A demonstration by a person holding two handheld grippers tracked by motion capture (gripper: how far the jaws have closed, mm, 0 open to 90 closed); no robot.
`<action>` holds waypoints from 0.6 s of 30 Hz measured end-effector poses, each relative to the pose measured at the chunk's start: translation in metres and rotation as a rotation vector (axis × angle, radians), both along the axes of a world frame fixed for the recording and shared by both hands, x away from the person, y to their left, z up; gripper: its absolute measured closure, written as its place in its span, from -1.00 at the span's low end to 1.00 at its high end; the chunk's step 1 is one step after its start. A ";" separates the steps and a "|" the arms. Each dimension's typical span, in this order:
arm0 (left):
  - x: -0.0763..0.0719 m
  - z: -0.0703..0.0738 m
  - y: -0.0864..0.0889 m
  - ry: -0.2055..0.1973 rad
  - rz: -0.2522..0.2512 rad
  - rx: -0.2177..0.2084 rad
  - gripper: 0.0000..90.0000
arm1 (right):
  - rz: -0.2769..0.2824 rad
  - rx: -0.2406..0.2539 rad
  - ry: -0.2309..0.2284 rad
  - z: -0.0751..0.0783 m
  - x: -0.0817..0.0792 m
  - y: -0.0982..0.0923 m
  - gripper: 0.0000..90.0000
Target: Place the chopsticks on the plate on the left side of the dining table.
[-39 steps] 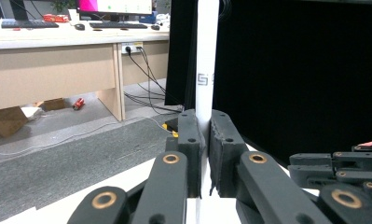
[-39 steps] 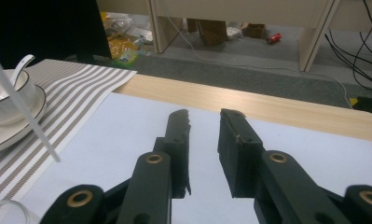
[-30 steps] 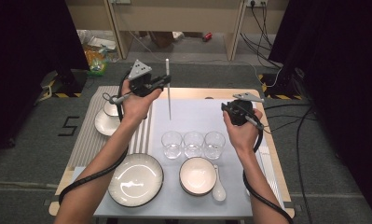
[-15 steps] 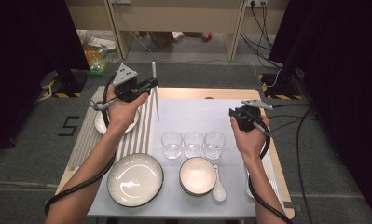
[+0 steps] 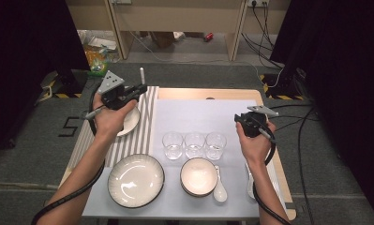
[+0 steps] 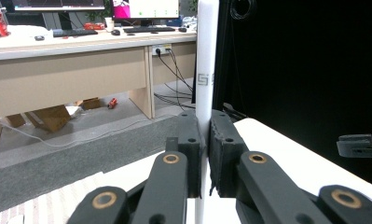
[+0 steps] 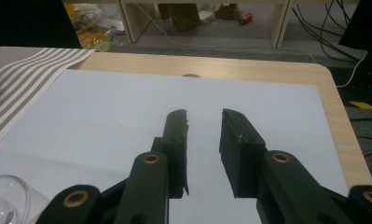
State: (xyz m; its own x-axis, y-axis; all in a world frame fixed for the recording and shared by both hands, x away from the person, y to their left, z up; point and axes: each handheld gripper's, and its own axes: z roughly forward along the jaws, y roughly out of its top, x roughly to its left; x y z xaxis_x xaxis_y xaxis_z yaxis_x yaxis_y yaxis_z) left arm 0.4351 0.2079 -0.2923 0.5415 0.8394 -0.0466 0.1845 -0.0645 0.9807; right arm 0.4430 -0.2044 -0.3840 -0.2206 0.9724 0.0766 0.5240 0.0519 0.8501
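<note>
Placement is not yet done: a white chopstick [image 6: 206, 70] is held upright in the left gripper [image 5: 137, 89] fingers over the desk's far-left corner; the right gripper [image 7: 204, 122] fingers, just opened wider, are empty.

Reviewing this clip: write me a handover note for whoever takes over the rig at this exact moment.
Left gripper: shut on a white stick, held upright above the striped mat at the table's left, near a small white dish.
Right gripper: open, nothing between the jaws, which have just been opening; it hovers over the white mat at the right.
Laid out: three glasses, a large plate, a bowl, a spoon.
Done: stick picked up.
Left: stick not yet set down; likely place it on the table.
</note>
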 end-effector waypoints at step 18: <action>-0.022 -0.005 0.022 -0.003 0.022 0.008 0.86 | -0.017 -0.003 0.014 -0.012 -0.011 -0.010 0.58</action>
State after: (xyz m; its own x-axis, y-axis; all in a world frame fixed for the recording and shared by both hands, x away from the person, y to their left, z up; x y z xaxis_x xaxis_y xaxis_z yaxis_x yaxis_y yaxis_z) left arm 0.4133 0.2299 -0.2975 0.5230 0.8515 -0.0382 0.1831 -0.0684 0.9807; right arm 0.4317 -0.2145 -0.3961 -0.2025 0.9763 0.0769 0.5365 0.0449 0.8427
